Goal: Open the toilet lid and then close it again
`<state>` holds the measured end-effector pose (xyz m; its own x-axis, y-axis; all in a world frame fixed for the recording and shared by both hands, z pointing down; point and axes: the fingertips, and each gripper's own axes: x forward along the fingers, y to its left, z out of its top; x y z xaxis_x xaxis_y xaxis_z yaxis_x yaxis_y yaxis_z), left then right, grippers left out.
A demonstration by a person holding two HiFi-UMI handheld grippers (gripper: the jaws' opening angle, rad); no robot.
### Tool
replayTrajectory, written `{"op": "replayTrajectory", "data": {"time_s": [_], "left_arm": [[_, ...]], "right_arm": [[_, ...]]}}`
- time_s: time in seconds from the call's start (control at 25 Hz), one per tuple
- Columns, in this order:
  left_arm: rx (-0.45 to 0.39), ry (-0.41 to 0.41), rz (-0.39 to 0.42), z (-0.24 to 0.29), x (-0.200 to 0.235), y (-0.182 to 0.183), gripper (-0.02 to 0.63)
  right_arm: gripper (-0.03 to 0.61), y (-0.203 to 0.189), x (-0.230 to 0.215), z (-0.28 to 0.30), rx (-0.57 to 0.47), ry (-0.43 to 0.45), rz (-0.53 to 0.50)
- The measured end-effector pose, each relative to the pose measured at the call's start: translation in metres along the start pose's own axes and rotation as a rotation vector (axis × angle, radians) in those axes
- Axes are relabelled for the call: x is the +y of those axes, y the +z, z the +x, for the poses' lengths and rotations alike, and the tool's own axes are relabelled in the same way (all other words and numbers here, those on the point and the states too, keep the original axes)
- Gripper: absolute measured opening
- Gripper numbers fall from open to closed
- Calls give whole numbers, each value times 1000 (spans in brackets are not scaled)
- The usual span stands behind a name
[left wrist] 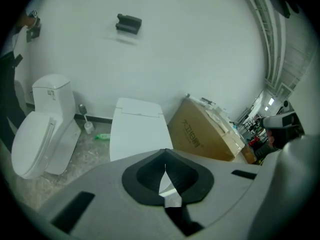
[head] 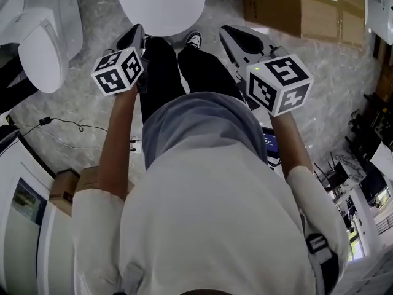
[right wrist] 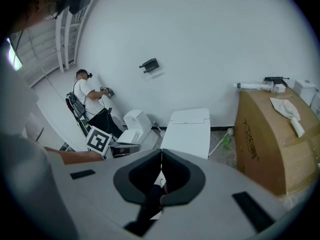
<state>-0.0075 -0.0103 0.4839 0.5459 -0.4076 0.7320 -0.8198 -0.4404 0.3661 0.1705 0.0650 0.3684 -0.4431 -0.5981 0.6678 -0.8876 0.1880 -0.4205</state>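
left gripper (left wrist: 164,156): its fingers are shut tight, tip to tip. They hold nothing.
right gripper (right wrist: 162,159): its fingers are shut too, and they hold nothing. The person's dark leg and a shoe (head: 194,39) show through the little gap under the tips.
toilet lid (left wrist: 137,129): white and lying flat down, closed. It is in front of both pairs of fingers and lower than them. No finger touches it.
in the way: the person's legs (head: 178,72) stand between the two grippers, just before the near edge of the lid.
second toilet (left wrist: 40,134): off to the left of the left fingers, well apart from them. Its lid is down too.
toilet brush (left wrist: 86,121): by the wall, between the two toilets.
green bottle (left wrist: 102,136): lying on the floor beside the brush.
cardboard box (right wrist: 272,139): big and brown, to the right of the right fingers and just beside the toilet.
black bracket (left wrist: 128,23): high up on the white wall, far above the fingers.
cable (head: 61,125): a thin black line on the grey floor, left of the left arm.
other person (right wrist: 90,101): far off to the left, near the wall.
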Motion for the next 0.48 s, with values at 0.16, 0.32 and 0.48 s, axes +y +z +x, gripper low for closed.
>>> {"op": "replayTrajectory", "data": {"time_s": [0.16,0.32,0.48], "left_arm": [[-66,1,66,-35,-22,19,8],[-132,3,108,-67,-37,36,8],[-202,-9,119,-96,-56,53,8]], "right_arm": [[11,6,8,-11,-30,26,18],[11,21,19,-20,-73,23,-15],[11,36,23,-34,-120,12,-53]]}}
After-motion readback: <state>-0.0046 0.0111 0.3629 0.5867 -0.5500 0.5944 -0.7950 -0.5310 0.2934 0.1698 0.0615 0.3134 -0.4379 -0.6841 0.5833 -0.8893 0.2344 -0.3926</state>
